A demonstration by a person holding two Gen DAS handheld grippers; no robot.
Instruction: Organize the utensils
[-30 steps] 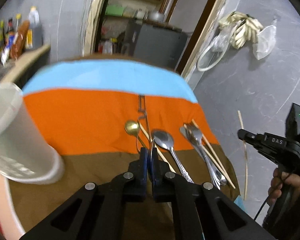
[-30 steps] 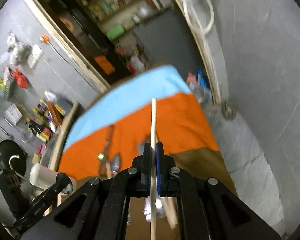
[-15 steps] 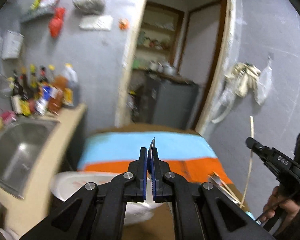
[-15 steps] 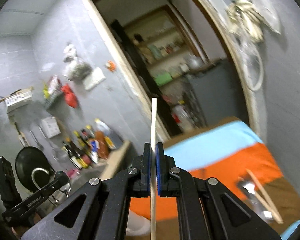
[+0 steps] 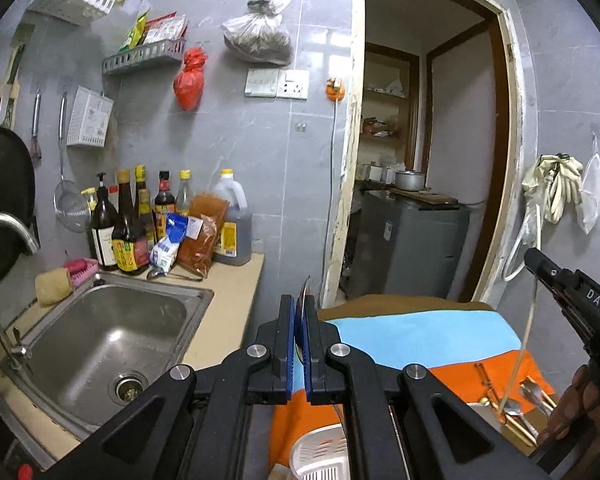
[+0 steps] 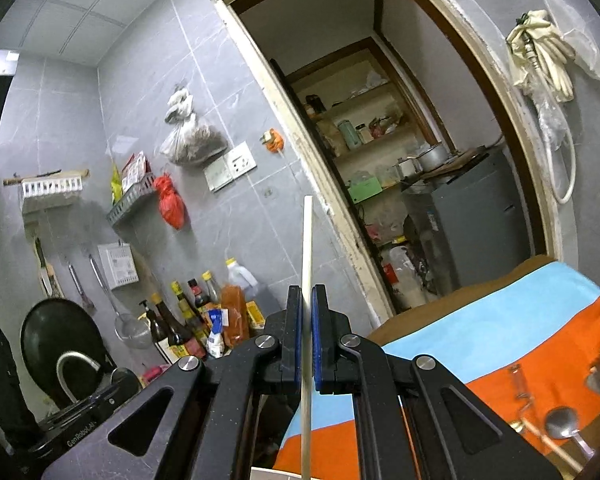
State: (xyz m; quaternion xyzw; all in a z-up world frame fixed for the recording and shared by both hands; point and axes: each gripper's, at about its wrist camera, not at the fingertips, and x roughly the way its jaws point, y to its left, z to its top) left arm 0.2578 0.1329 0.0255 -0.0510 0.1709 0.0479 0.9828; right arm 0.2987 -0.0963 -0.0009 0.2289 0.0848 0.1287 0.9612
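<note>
Clamping a thin metal utensil (image 5: 302,300) edge-on in my left claw (image 5: 298,312), I pinch a chopstick (image 6: 307,280) upright in my right claw (image 6: 307,320); spoons (image 5: 514,408) lie on the striped surface (image 5: 420,340).

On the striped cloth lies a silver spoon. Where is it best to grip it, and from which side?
Grip the silver spoon by its thin handle, coming from above, jaws across it. It lies flat on the cloth; the bowl is wide and rounded, and a chopstick lies close beside.
</note>
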